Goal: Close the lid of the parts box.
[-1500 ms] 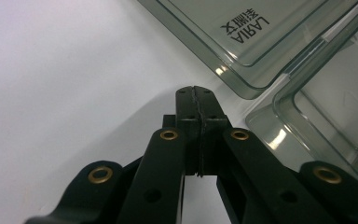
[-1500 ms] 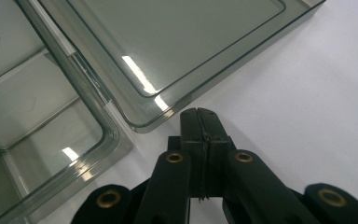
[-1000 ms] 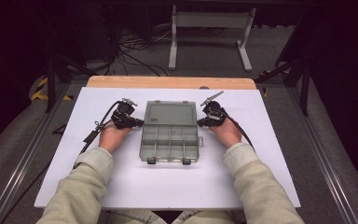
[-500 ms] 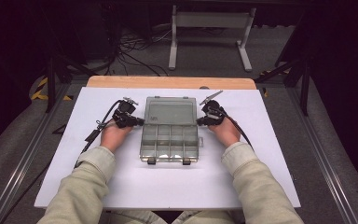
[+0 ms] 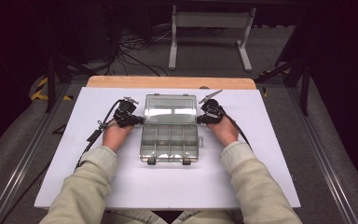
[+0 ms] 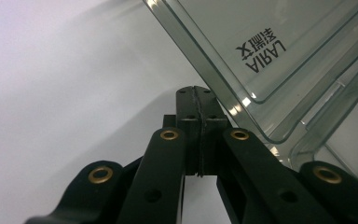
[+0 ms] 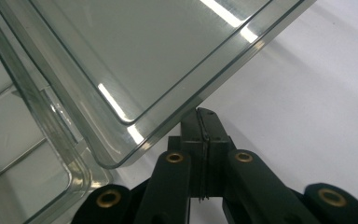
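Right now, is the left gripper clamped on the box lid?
No: the left gripper is shut on nothing, its tip beside the lid edge.

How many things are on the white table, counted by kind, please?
Clear plastic compartment box with its lid raised: 1
Black grippers, left gripper and right gripper, each with jaws shut at a side of the lid: 2
Total: 3
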`<state>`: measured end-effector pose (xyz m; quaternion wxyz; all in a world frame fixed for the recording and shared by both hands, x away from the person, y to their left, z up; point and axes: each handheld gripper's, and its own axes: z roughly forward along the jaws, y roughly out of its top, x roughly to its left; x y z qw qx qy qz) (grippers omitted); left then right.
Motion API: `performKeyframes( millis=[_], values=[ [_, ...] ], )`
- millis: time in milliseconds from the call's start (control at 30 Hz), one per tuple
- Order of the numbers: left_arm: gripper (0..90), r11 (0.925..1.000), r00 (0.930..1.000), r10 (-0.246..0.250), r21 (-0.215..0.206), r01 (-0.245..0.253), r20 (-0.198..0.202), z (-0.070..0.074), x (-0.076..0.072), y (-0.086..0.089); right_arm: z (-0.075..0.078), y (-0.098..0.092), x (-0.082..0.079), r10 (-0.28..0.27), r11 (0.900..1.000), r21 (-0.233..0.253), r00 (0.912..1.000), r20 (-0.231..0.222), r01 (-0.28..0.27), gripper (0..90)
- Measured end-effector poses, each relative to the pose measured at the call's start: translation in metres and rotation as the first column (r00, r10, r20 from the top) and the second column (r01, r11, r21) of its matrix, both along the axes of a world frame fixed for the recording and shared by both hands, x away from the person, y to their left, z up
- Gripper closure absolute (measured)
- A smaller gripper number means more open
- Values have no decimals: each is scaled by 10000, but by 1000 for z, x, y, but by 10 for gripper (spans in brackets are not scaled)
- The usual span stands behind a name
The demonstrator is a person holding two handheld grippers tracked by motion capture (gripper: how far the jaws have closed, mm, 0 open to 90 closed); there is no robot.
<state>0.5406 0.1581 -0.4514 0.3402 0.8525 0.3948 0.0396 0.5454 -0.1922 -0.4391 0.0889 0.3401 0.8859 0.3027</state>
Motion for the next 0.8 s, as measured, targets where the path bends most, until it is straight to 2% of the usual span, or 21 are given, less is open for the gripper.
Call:
performKeyframes(
  millis=[333, 800],
  values=[
    [897, 9995, 9998, 191, -259, -188, 101, -2, 0, -2, -2, 1, 2, -118, 9997, 215, 9998, 185, 114, 900],
    [897, 9991, 9991, 369, -230, -365, 198, -3, 0, -4, -4, 4, 3, -330, 9987, 402, 9990, 315, 317, 900]
  ],
)
